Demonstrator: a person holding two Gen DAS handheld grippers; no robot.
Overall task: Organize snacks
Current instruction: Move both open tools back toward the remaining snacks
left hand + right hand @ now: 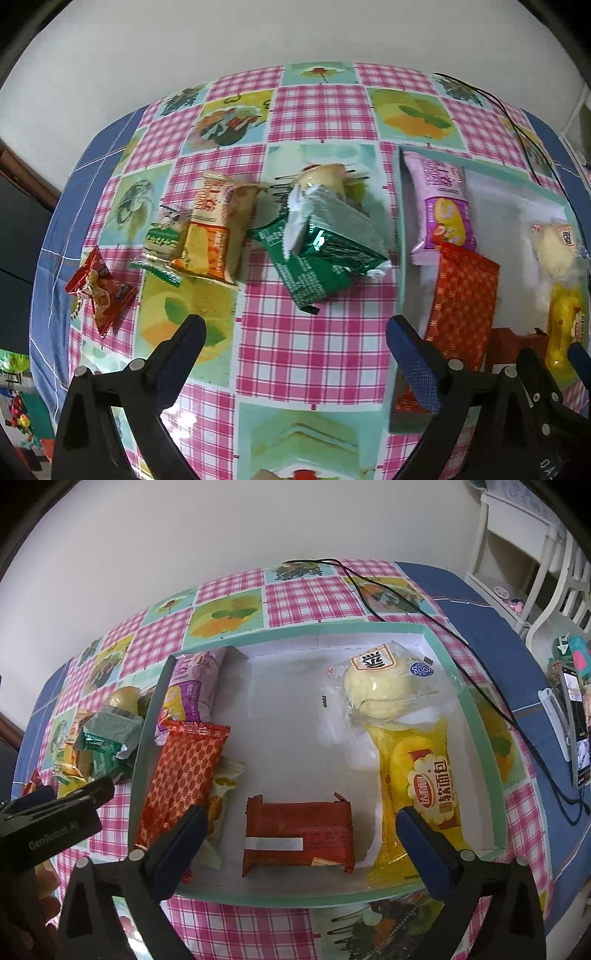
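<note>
I read soft, even daylight in both wrist views. Glare streaks the glossy tablecloth (310,347) below my left gripper (295,332). Fisheye bends the edges; corners go black, packets slightly soft.

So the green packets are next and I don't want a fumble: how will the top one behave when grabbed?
The top green packet is glossy foil, so probably slippery. It looks puffy and crinkled, likely light and yielding under pressure. It lies tilted across another green packet, so it may slide off if nudged.
</note>
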